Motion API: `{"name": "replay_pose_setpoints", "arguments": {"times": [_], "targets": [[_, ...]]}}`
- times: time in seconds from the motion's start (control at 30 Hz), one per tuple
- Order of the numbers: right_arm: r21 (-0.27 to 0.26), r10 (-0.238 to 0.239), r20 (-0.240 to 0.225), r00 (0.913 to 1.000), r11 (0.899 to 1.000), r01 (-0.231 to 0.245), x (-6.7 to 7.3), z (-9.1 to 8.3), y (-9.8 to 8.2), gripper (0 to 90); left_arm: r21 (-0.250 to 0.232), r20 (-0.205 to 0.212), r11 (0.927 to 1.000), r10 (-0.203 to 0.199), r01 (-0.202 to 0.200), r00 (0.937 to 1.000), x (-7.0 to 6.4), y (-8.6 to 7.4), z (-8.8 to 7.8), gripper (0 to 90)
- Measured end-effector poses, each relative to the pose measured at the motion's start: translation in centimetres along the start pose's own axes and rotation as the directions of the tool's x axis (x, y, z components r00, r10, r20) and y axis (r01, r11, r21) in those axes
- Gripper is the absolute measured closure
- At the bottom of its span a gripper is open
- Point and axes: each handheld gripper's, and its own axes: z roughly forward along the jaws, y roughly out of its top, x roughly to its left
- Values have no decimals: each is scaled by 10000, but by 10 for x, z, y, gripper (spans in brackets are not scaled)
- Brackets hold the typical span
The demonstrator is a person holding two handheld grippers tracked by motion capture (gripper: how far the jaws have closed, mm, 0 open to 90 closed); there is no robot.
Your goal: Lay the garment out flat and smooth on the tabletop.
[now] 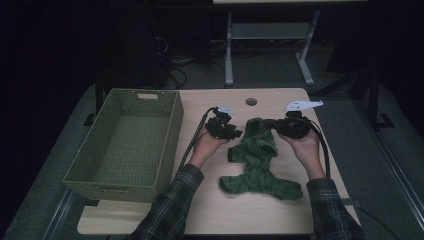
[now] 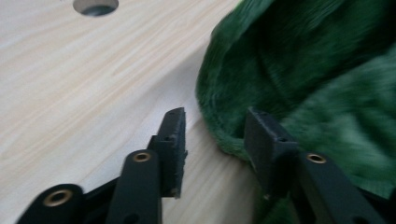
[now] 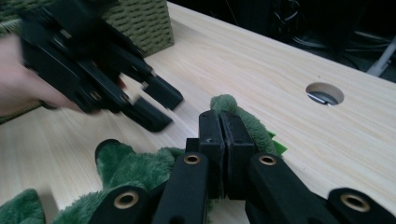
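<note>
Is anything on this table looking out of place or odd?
Only the green fleece garment: it lies crumpled and twisted on the wooden table, its top edge pinched in the right gripper. The woven basket sits straight.

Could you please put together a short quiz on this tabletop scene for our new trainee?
1. True or false: the right gripper has its jaws closed on the green fleece garment.
2. Where does the wicker basket stand: A) to the left of the garment, B) to its right, C) on top of it?
3. In the left gripper view, what lies between the jaws of the left gripper?

Key
1. True: the pads meet on a fold of fleece.
2. A.
3. Bare wooden table; the jaws stand apart beside the garment's edge, gripping nothing.
</note>
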Motion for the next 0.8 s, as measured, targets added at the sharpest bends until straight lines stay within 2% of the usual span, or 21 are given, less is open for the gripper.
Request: {"name": "replay_pose_setpoints", "arguments": {"times": [0.1, 0.17, 0.33, 0.37, 0.5, 0.53, 0.67, 0.73, 0.8], "targets": [[-85, -81, -21, 10000, 9999, 80, 1, -4, 2, 879, -41, 115, 9999, -155, 155, 9998, 6, -1, 8, 538], [-230, -154, -66, 9999, 9996, 152, 1, -6, 3, 880, -120, 363, 9996, -265, 269, 9990, 8, 0, 12, 527], [-435, -284, -263, 9993, 9987, 272, 3, -12, 5, 880, -348, 805, 9989, -299, 328, 9963, 4, 6, 24, 463], [-475, -326, -298, 9990, 9984, 311, 4, -13, 5, 880, -399, 871, 9989, -205, 240, 9960, 2, 7, 26, 457], [-698, -566, -492, 9972, 9961, 531, 7, -18, 9, 880, -307, 1095, 9994, -128, 163, 9939, -2, 8, 35, 448], [-756, -609, -532, 9967, 9955, 568, 8, -19, 9, 880, -254, 1132, 9996, -118, 148, 9935, -2, 8, 36, 473], [-941, -702, -654, 9954, 9935, 639, 12, -24, 12, 880, -203, 1505, 9998, 24, 7, 9886, -6, 11, 40, 681], [-959, -769, -631, 9950, 9929, 706, 13, -26, 12, 880, -108, 1438, 9996, 265, -252, 9893, -9, 12, 39, 807], [-859, -791, -517, 9955, 9935, 744, 12, -27, 12, 880, -65, 1385, 9997, 240, -234, 9901, -9, 13, 36, 862]]}}
